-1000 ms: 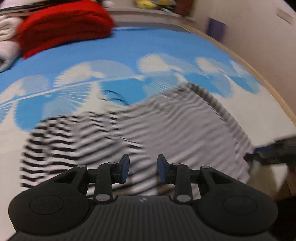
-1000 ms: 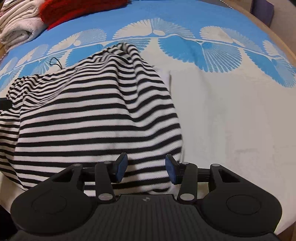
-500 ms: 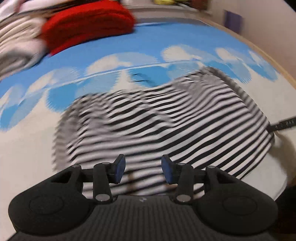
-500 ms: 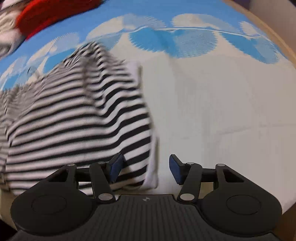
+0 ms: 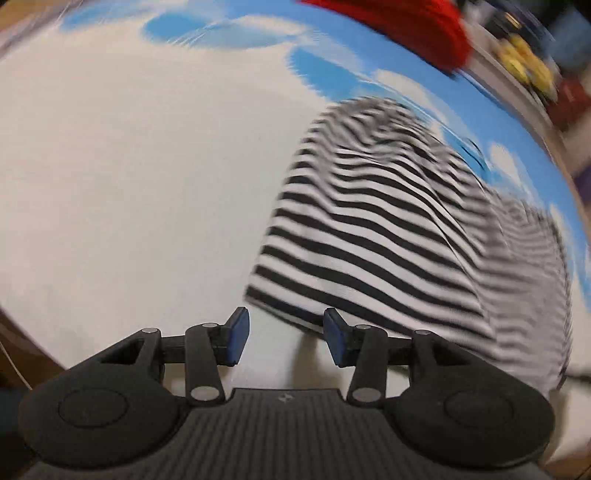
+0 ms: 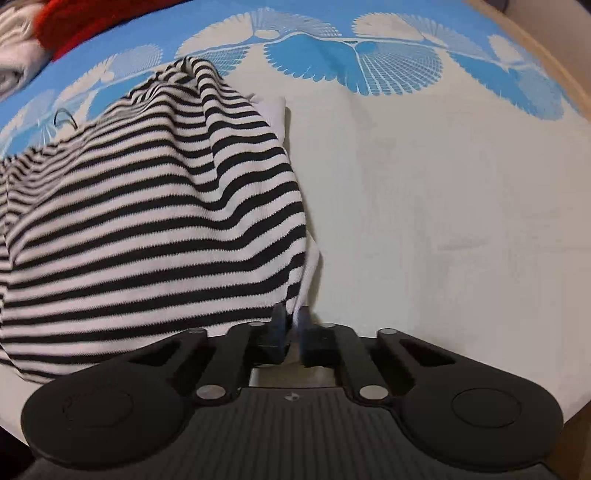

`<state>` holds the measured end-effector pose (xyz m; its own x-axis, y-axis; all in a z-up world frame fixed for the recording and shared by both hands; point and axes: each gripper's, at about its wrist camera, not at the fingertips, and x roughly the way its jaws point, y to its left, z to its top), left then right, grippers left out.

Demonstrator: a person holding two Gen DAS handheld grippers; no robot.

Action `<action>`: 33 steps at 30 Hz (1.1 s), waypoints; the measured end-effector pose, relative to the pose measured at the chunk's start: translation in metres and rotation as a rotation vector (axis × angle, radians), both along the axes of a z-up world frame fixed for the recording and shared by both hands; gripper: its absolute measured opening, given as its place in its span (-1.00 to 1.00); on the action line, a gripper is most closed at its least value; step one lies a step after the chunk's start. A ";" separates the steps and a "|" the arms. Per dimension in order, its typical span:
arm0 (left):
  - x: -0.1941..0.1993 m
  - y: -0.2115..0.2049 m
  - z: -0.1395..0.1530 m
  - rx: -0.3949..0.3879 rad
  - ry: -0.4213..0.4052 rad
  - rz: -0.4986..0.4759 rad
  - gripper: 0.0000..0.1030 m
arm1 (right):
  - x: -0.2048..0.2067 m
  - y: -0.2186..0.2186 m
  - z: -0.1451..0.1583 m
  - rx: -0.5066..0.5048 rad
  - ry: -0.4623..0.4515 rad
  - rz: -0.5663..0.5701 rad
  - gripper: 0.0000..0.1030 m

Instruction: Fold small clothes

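A black-and-white striped garment [image 6: 147,221] lies rumpled on a white and blue patterned cloth [image 6: 443,184]. My right gripper [image 6: 291,321] is shut on the garment's near right corner, at its white edge. In the left wrist view the same garment [image 5: 388,229] lies to the right, blurred. My left gripper [image 5: 282,332] is open and empty, with its jaws on either side of the garment's near left corner, just in front of the hem.
A red folded knit [image 6: 81,22] and pale folded towels [image 6: 14,55] lie at the far left of the cloth. The red knit also shows in the left wrist view [image 5: 406,26]. The wooden table edge [image 6: 546,55] runs along the right side.
My right gripper has closed on the garment's right corner. My left gripper has swung left, from over the garment's middle to its near left corner, and stays open.
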<state>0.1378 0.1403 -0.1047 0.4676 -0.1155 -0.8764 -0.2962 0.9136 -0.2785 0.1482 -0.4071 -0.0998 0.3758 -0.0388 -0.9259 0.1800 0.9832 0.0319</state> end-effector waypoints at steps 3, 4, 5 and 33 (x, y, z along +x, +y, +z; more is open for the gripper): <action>0.001 0.010 -0.007 -0.100 0.038 0.041 -0.03 | -0.002 -0.006 0.000 0.003 0.011 -0.008 -0.94; 0.003 0.012 -0.008 -0.121 0.042 0.044 -0.03 | -0.003 -0.008 0.000 0.013 0.013 -0.009 -0.94; 0.005 0.011 -0.008 -0.125 0.043 0.045 -0.03 | -0.004 -0.008 0.001 0.025 0.014 -0.004 -0.92; 0.019 0.009 -0.018 -0.236 0.043 0.270 0.02 | -0.073 -0.050 0.063 -0.165 -0.255 -0.073 -0.40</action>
